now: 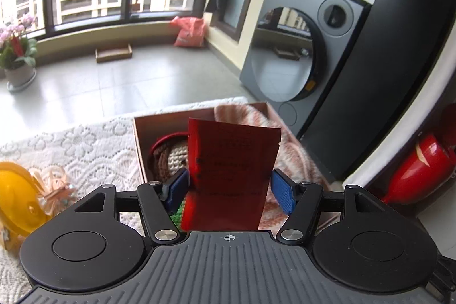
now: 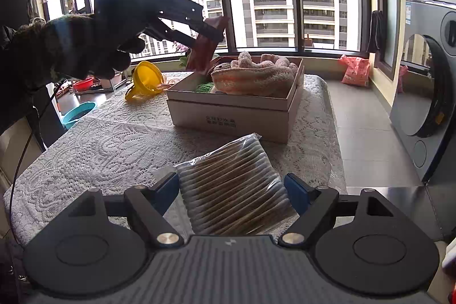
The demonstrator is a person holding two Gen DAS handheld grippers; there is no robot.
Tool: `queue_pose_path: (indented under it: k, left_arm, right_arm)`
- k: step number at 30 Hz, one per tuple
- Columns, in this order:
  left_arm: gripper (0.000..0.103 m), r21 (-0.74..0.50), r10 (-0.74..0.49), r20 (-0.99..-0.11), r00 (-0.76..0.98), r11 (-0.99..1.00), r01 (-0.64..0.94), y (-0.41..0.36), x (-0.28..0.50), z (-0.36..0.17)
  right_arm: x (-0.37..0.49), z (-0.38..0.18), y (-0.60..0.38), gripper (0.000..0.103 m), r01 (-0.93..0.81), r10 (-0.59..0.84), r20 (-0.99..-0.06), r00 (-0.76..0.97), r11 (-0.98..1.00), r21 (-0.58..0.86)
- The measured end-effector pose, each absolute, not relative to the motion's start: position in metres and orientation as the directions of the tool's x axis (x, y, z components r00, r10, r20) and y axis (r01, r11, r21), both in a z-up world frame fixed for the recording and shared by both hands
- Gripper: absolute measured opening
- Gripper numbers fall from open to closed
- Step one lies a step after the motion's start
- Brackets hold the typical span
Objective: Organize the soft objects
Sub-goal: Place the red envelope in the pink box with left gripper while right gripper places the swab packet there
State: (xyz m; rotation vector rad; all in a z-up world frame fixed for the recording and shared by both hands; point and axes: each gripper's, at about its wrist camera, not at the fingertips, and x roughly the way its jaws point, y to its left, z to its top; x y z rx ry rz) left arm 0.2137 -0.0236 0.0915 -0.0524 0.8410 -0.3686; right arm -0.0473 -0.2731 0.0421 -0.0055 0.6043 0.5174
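Note:
A flat red packet (image 1: 230, 161) stands upright between the blue pads of my left gripper (image 1: 229, 184). The pads sit just off its two edges, so the jaws are open around it. It hangs over the open cardboard box (image 2: 233, 116), which holds a pink knitted bundle (image 2: 256, 73) and a crochet doll (image 1: 173, 158). From the right wrist view, the left gripper (image 2: 212, 34) and the packet (image 2: 201, 53) hover at the box's far left corner. My right gripper (image 2: 232, 187) is shut on a clear bag of cotton swabs (image 2: 233, 190), near the table's front edge.
A white lace cloth (image 2: 114, 144) covers the table. A yellow funnel (image 2: 145, 79) lies left of the box. A grey washing machine (image 1: 299, 56) stands on the right, beyond the table edge. A flower pot (image 1: 17, 61) and a red bag (image 1: 189, 32) sit by the windows.

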Motion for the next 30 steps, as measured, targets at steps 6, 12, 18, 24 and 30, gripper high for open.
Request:
queue_pose_path:
  k: [6, 12, 18, 24, 30]
  left_arm:
    - [0.067, -0.226, -0.342, -0.696, 0.632, 0.939, 0.260, -0.013, 0.223, 0.074]
    - [0.066, -0.213, -0.381, -0.581, 0.719, 0.924, 0.317, 0.006, 0.180, 0.116]
    - [0.047, -0.327, -0.460, -0.572, 0.679, 0.887, 0.326, 0.014, 0.149, 0.090]
    - [0.047, -0.388, -0.475, -0.517, 0.712, 0.872, 0.299, 0.048, 0.099, 0.070]
    - [0.048, -0.320, -0.343, -0.529, 0.776, 0.928, 0.192, 0.094, 0.073, 0.052]
  right_arm:
    - [-0.047, 0.038, -0.289, 0.081, -0.424, 0.430, -0.553, 0.714, 0.894, 0.147]
    - [-0.032, 0.049, -0.287, 0.081, -0.415, 0.426, -0.522, 0.739, 0.898, 0.146]
    - [0.036, 0.114, -0.267, 0.081, -0.426, 0.455, -0.423, 0.784, 0.889, 0.167]
    - [0.159, 0.102, -0.198, 0.080, -0.351, 0.387, -0.546, 0.743, 0.920, 0.174]
    - [0.197, 0.059, -0.154, 0.080, -0.328, 0.328, -0.620, 0.713, 0.937, 0.119]
